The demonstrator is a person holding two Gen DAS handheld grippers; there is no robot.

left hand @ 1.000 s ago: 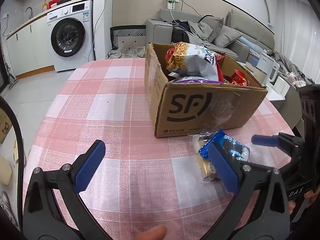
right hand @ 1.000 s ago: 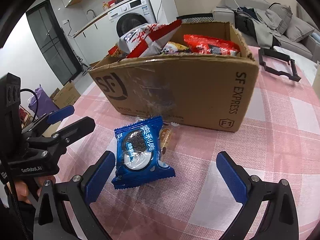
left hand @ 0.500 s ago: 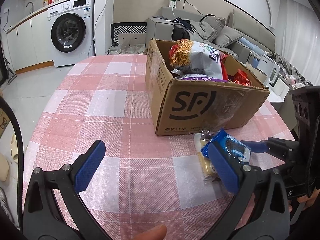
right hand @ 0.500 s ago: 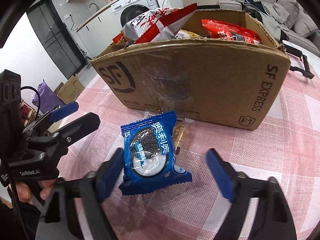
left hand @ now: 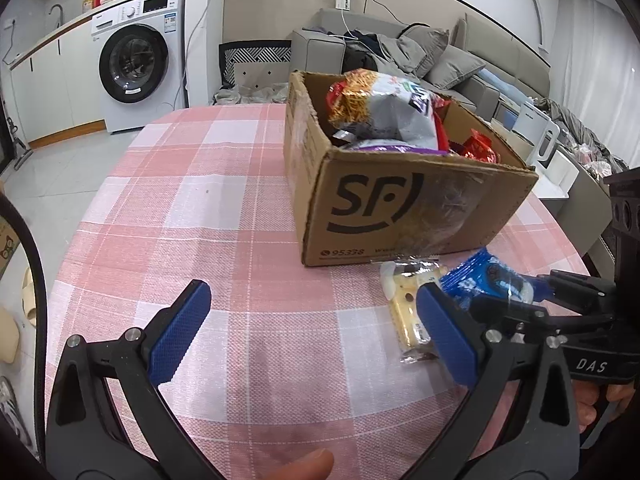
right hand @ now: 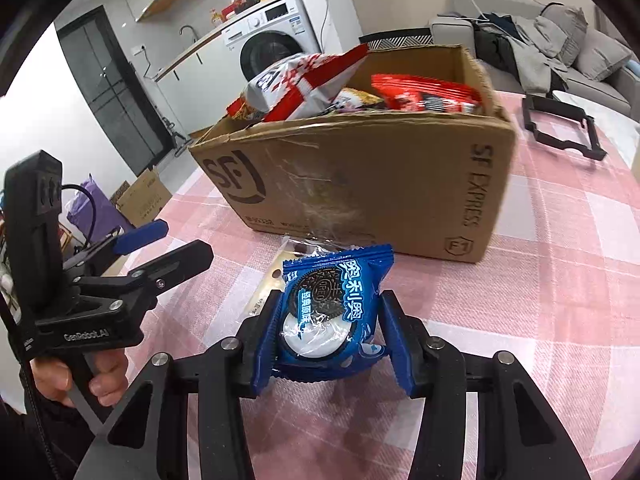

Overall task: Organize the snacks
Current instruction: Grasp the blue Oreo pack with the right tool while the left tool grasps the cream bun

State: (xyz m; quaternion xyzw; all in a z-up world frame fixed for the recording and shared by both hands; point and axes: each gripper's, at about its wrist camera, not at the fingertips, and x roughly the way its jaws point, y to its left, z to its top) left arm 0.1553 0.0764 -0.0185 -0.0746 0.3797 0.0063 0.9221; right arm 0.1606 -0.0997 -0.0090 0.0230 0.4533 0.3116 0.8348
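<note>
Right tool (right hand: 329, 336) has just been closing, and its pads now pinch the blue cookie pack (right hand: 334, 312) from both sides, low on the pack, on the desk (right hand: 540, 320) just near of the box (right hand: 380, 184). Left tool (left hand: 308, 332) is spread wide with nothing between its pads, parked over bare cloth left of the snacks.

Risks, as judgement:
- Grip sits on the pack's lower part and the wrapper is slick film, so the pack could swivel or slide out on the lift.
- Squeezing harder to fix that could crack the cookies.
- The clear-wrapped snack (right hand: 272, 284) lies partly under the pack and touches it; it may get dragged along or pushed off the near edge.
- Box is already heaped, with the chip bag (right hand: 304, 80) riding above the rim. A pack dropped on top could slide back out.
- Right tool's path to the box passes close to the box's near wall, so a clip there could shove the box.

View differences:
- Right wrist shows pad contact on the pack, the pack's print, and a black frame (right hand: 560, 128) on the desk right of the box.
- Left wrist shows most of the clear-wrapped snack, which the pack largely covers in the other view, plus the open desk on the left. Its own right pad hides the right tool's grip.
</note>
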